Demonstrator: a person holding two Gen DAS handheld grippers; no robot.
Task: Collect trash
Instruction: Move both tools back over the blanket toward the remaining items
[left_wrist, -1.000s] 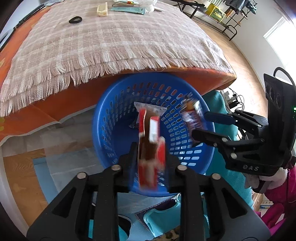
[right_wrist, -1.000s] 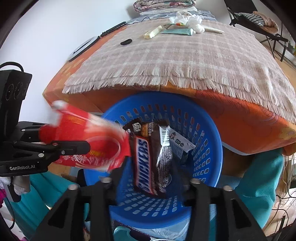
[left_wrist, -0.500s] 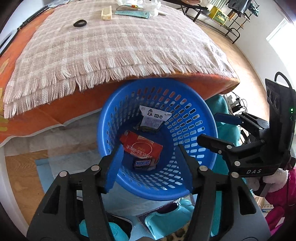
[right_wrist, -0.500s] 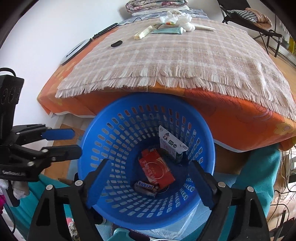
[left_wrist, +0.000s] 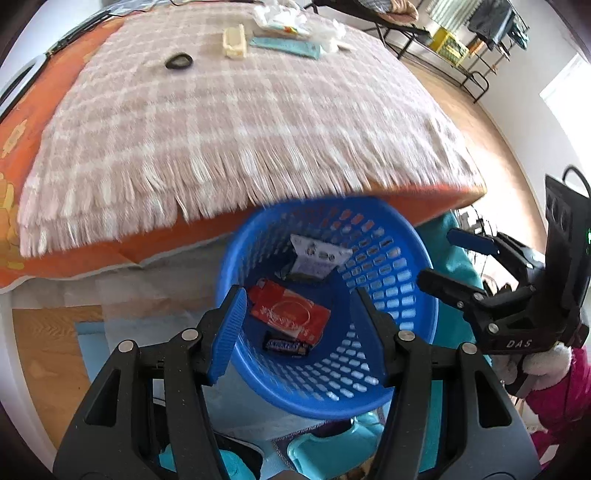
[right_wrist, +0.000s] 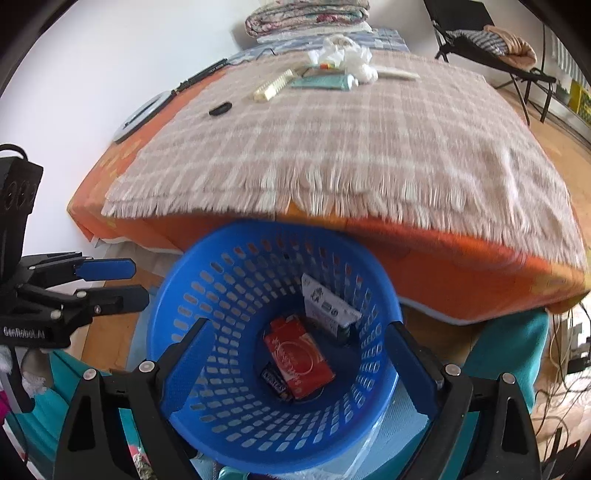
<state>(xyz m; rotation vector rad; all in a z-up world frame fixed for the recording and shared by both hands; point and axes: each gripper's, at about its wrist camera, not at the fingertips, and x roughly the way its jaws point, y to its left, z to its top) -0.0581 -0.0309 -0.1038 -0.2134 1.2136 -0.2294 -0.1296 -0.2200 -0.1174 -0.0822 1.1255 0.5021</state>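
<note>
- The blue basket (left_wrist: 391, 354) sits low in the middle of the left view, and it sits low in the middle of the right view too (right_wrist: 207, 317).
- Three bits of trash lie at the bottom of it.
- The red wrapper (left_wrist: 288, 314) lies flat in the middle of the basket floor.
- The small dark candy bar (left_wrist: 286, 346) lies just below the red wrapper in the left view, touching its edge.
- The white packet (left_wrist: 316, 256) leans on the far wall of the basket, above the red wrapper.
- The left gripper (left_wrist: 301, 332) is at the bottom of its own view. Its two blue pads stand wide apart with nothing between them.
- The right gripper (right_wrist: 299, 365) is at the bottom of its own view. Its pads are wide apart too and hold nothing.
- In the left view the right gripper also shows at the right edge of the frame, beside the basket rim.
- The checked blanket (left_wrist: 236, 125) fills the top half of both views. Its fringe hangs just above the basket.
- Far up on the blanket lie a black ring (left_wrist: 178, 61), a cream comb (left_wrist: 234, 41), a teal tube (left_wrist: 284, 45) and a heap of white tissue (right_wrist: 343, 55).
- An orange sheet (right_wrist: 461, 254) shows under the blanket edge.
</note>
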